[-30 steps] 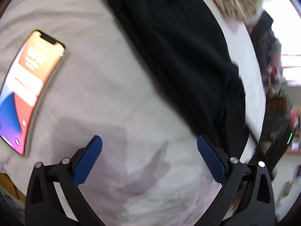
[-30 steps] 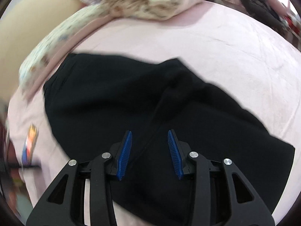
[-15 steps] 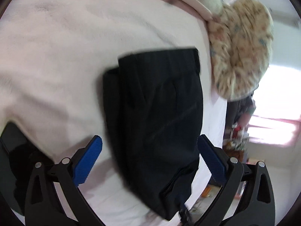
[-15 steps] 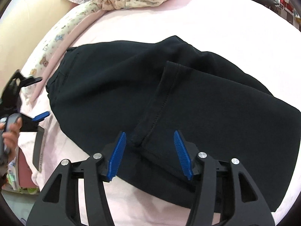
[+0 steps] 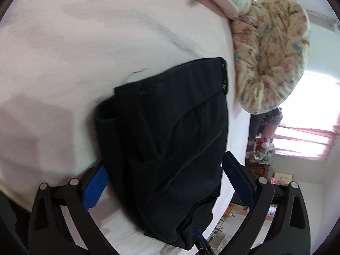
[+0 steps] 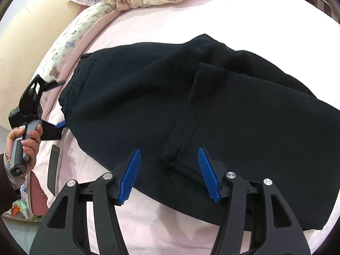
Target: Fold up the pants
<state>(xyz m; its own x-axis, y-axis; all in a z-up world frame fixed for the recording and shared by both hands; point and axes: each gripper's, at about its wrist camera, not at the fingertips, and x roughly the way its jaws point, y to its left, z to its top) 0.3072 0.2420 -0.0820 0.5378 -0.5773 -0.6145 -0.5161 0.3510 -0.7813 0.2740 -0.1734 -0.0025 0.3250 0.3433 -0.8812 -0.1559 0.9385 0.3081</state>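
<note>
Black pants (image 6: 212, 110) lie folded in layers on a pink bed sheet (image 6: 170, 21). In the left wrist view the pants (image 5: 170, 140) run from the middle down to the bottom edge. My left gripper (image 5: 164, 183) is open and empty, its blue pads on either side of the pants' near end. It also shows in the right wrist view (image 6: 36, 106), held in a hand at the waistband end. My right gripper (image 6: 169, 175) is open and empty, just above a folded hem corner (image 6: 170, 159) of the top layer.
A phone (image 6: 54, 165) lies on the sheet by the left hand. A floral quilt (image 5: 274, 57) and a patterned pillow (image 6: 70, 42) sit at the bed's head. The bed edge and a cluttered floor (image 5: 259, 191) are to the right in the left wrist view.
My left gripper swung away from the phone to the pants' waistband end and now straddles it. My right gripper opened wider and drew back a little over the hem corner.
</note>
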